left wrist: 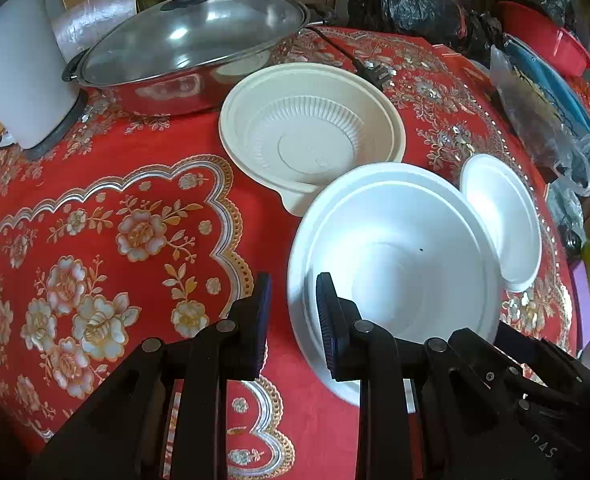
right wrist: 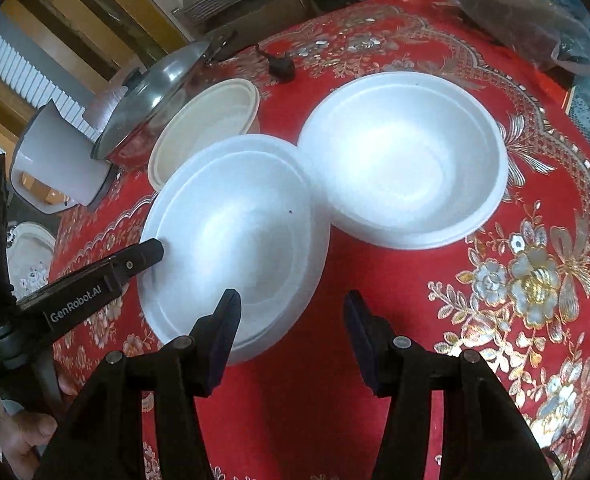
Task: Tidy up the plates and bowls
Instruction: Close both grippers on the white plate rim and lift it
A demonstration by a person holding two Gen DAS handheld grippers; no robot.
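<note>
Left gripper (left wrist: 293, 300): jaws narrowed to a small gap and closed on the near-left rim of the white foam bowl; one pad sits inside the bowl, the other outside the rim. In the right wrist view its black finger (right wrist: 141, 256) reaches in from the left and touches that same rim.
Right gripper (right wrist: 291, 320): jaws about half open, nothing between them but red cloth; its left fingertip lies just over the near edge of the held bowl, and whether it touches cannot be told.
Held white foam bowl (left wrist: 395, 268): round, plain white, deep, with a stepped rim and one tiny dark speck on its inner wall; tilted, at the near middle of the table.
Second white foam bowl (right wrist: 407, 160): same kind, upright on the cloth, just right of the held bowl; their rims overlap or touch where they meet.
Beige plastic bowl (left wrist: 311, 132): ribbed inner wall, flat round base, small tab on its near rim; it sits farther back, behind the held bowl and just in front of the pan.
Lidded steel pan (left wrist: 191, 52): far left, glass lid with a black knob.
White container (left wrist: 19, 64): far left edge, beside the pan.
Tablecloth (left wrist: 115, 220): red with gold and silver flowers.
</note>
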